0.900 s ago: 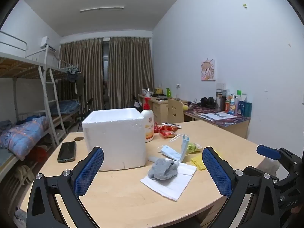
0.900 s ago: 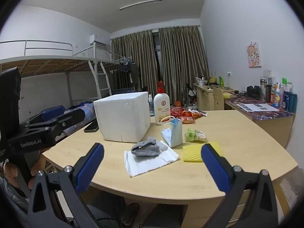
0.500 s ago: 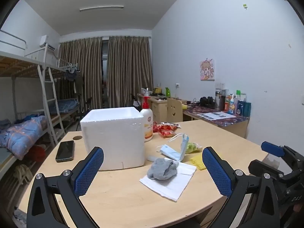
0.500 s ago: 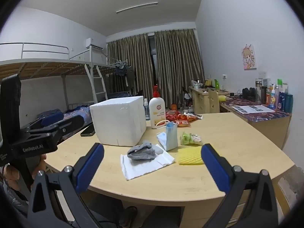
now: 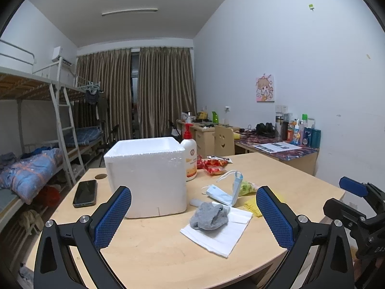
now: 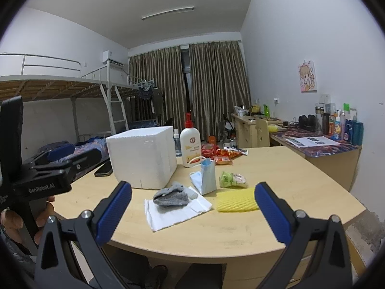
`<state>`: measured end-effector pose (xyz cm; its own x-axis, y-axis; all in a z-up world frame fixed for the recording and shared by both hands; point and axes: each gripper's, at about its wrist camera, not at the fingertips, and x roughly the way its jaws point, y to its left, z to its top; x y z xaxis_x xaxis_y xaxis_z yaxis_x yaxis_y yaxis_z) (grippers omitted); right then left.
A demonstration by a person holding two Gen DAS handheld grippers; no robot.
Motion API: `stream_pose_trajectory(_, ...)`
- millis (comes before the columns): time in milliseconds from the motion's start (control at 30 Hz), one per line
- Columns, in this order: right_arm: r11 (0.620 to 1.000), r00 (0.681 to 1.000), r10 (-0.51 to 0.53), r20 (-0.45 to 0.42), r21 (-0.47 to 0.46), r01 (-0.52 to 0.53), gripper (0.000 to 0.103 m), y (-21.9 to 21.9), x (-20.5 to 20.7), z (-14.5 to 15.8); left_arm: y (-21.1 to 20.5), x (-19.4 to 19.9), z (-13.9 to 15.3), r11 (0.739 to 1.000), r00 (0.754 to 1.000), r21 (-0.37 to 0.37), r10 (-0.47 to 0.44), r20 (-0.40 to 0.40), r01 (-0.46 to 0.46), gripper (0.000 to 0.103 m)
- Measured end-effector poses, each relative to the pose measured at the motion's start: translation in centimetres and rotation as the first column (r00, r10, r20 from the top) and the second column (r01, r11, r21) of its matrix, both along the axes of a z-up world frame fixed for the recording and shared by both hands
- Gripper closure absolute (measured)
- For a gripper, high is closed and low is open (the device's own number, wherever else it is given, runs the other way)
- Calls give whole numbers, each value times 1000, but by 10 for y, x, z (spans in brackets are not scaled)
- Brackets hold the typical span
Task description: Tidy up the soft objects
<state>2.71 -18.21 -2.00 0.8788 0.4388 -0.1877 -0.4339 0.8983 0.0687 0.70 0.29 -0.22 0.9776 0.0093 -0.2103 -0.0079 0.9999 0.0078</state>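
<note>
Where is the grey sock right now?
In both wrist views the grey sock lies bunched on the white tissue, just right of the foam box and in front of the face mask.

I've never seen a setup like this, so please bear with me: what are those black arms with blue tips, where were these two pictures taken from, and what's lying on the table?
No robot here: a person holds a hand-held grasping tool in each hand, and each tool carries a wide-angle camera looking out along its two blue-padded fingers. One picture is from the left tool, the other from the right tool. Each view also catches the other tool at its edge. Both tools stand open and hold nothing.

On the wooden table lie a grey sock on a white tissue, a blue face mask, a yellow sponge and a small green packet. Behind them stand a white foam box, a pump bottle, red snack packets and a phone.
</note>
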Motion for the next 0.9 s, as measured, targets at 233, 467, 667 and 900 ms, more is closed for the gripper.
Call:
stream_pose_trajectory(233,1000,1000,2,-4,-7,-2,0,2,1,1,3,0,1,1000,1000,-10,11,-2,-11,0)
stream_pose_trajectory(467,1000,1000,-3,-2,-9,3,0,2,1,2,5,2,2,1000,1000,-12,16,-4,-16,0)
stream_pose_trajectory(667,1000,1000,2,-4,-14,-2,0,3,2,3,6,2,2,1000,1000,-11,16,-6,-16,0)
stream_pose_trajectory(900,1000,1000,-6,-6,-14,6,0,3,3,3,5,2,0,1000,1000,1,15,-6,-15,0)
